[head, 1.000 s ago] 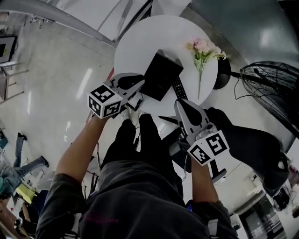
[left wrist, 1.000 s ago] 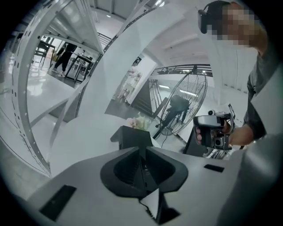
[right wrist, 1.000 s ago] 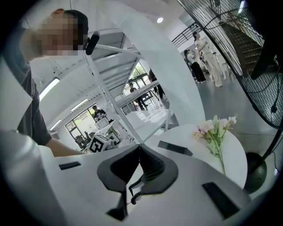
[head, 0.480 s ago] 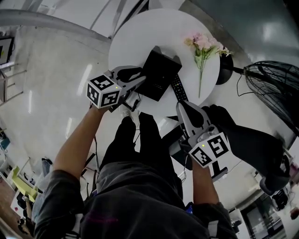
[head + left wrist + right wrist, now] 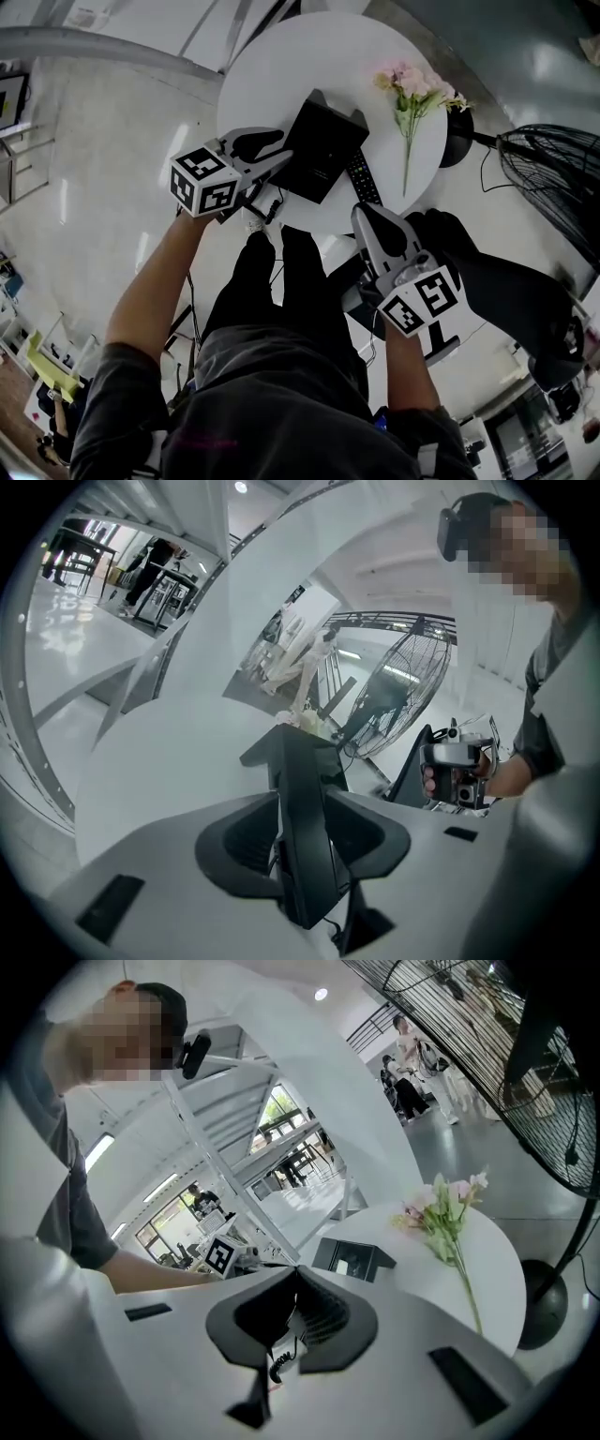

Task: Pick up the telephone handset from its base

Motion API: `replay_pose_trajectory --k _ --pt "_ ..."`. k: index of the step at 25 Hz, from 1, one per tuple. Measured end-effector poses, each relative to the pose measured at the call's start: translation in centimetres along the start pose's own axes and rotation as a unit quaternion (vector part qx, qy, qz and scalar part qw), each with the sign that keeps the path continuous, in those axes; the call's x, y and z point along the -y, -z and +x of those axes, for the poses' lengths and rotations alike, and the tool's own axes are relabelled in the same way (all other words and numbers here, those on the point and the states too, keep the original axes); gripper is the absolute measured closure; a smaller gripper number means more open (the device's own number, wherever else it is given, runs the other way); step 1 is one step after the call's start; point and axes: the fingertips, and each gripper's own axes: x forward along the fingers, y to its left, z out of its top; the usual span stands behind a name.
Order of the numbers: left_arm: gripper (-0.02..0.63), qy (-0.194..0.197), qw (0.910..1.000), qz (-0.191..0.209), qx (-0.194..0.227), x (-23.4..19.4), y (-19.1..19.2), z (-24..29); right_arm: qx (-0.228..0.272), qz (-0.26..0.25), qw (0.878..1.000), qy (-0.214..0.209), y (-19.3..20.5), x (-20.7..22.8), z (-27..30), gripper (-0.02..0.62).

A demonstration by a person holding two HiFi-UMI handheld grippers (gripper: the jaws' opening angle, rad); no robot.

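The base [image 5: 323,150] sits on the table [image 5: 281,66], toward its near edge. The handset [image 5: 362,178] lies just right of the base, at the near edge. Flowers [image 5: 411,103] lie by the right edge. A fan [image 5: 553,178] stands off the table's right side.

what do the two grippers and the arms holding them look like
The left gripper and right gripper are pale grey shells with black pads inside the jaws. Each carries a white cube with black square markers. The person wears a dark grey short-sleeved shirt. The left gripper's jaws are opening, with the black phone between them.
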Motion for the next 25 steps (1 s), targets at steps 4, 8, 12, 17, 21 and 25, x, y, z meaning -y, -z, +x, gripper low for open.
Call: replay_pose_trajectory --k 4,8,12,17,21,25 --pt "0.436 0.015 0.9997 -0.008 -0.018 -0.1 0.5 1.0 -0.002 0.001 1.000 0.002 0.1 0.2 -0.1 0.577" --pt "0.457 0.020 0.9989 -0.016 -0.039 -0.2 1.5 2.0 -0.003 0.001 1.000 0.007 0.3 0.5 -0.3 0.577" --pt "0.485 0.027 0.9984 -0.024 -0.043 0.0 1.5 1.9 -0.003 0.003 1.000 0.008 0.4 0.4 -0.6 0.577" --pt "0.511 0.035 0.9980 -0.038 -0.035 0.4 1.3 1.3 0.000 -0.001 1.000 0.008 -0.1 -0.1 -0.7 0.577" --pt "0.518 0.038 0.9987 -0.026 -0.023 1.3 0.8 0.4 0.007 -0.007 1.000 0.010 -0.8 -0.5 -0.9 0.577" --pt "0.526 0.043 0.9987 -0.026 0.001 2.4 -0.3 -1.3 0.013 -0.011 1.000 0.012 -1.4 -1.2 -1.2 0.577"
